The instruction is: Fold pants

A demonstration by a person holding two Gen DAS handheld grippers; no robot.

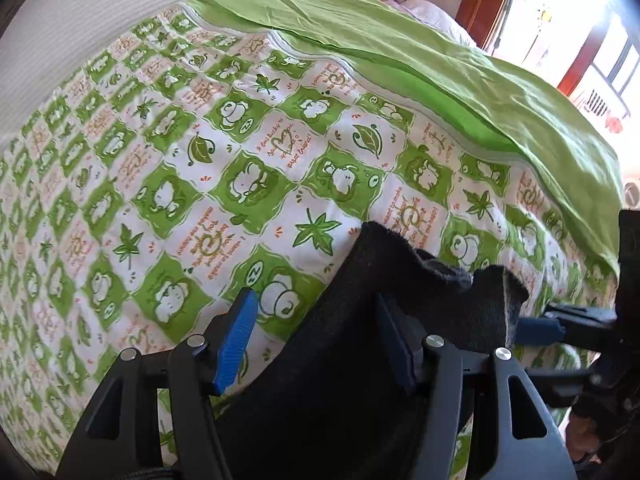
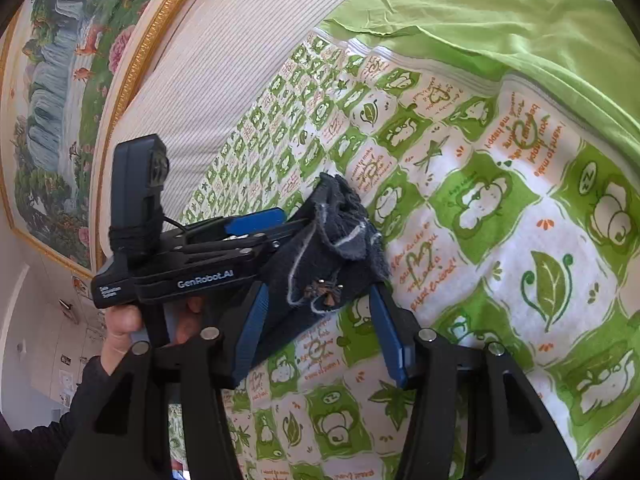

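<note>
Dark navy fleece pants (image 1: pixel 360 360), folded into a thick bundle, on bed w/ green-and-white cartoon-print quilt (image 1: pixel 180 152); plain lime-green sheet (image 1: pixel 440 80) draped over far side. L gripper (image 1: pixel 320 340): jaws spread wide, pants bundle between blue pads, left pad clear of cloth; right pad contact unclear. R gripper (image 2: pixel 320 332): jaws part-spread, astride end of pants w/ frayed hem, pads not pressing; no clamp seen. Person's hand (image 2: pixel 132 328) grips L gripper handle in right wrist view; framed floral painting (image 2: pixel 60 100) on wall.
</note>
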